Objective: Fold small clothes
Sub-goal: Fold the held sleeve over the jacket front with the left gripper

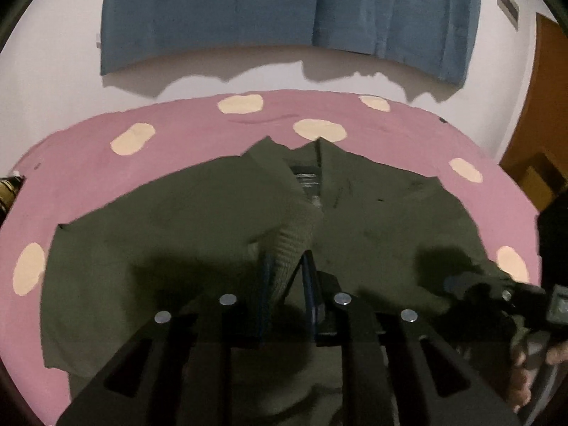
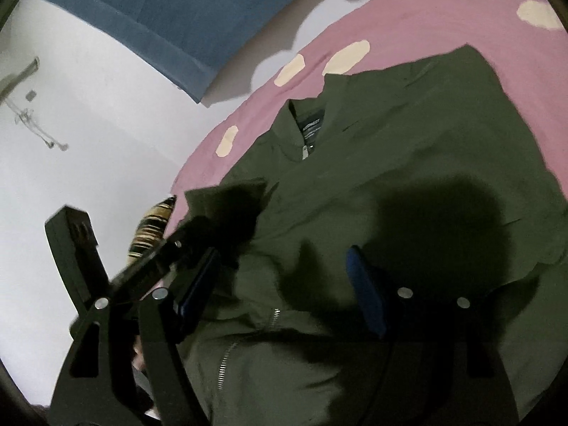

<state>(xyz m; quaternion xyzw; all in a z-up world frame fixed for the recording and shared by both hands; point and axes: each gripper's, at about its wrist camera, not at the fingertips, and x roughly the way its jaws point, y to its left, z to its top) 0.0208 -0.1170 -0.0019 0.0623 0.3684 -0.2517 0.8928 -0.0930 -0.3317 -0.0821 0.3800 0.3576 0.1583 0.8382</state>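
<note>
An olive-green jacket (image 1: 198, 220) lies spread across a pink bedspread (image 1: 88, 177) dotted with cream ovals, collar toward twelve o'clock, its dark neck label (image 2: 313, 128) showing inside the open collar. A metal zipper (image 2: 227, 358) runs down the front near six o'clock in the right wrist view.

The left gripper (image 1: 287, 277) is clenched on a ribbed knit cuff (image 1: 289, 245) of the jacket, the cuff pinched between its two blue-padded fingers and lifted over the jacket's chest, at about the middle of the garment. From the right wrist view that same left gripper (image 2: 213, 238) enters from nine o'clock with dark cuff fabric bunched at its tip.

The right gripper (image 2: 280, 284) hangs over the lower front of the jacket with its fingers spread wide apart, nothing between them; its right finger (image 2: 365, 294) shows a blue pad. It throws a round shadow on the cloth at about two o'clock. In the left wrist view the right gripper (image 1: 461, 284) sits at four o'clock, just over the jacket's edge.

Behind the bed, at twelve o'clock, a blue curtain (image 1: 248, 10) hangs against a white wall (image 1: 53, 71). A striped cloth (image 2: 152, 227) peeks out at the bed's edge.
</note>
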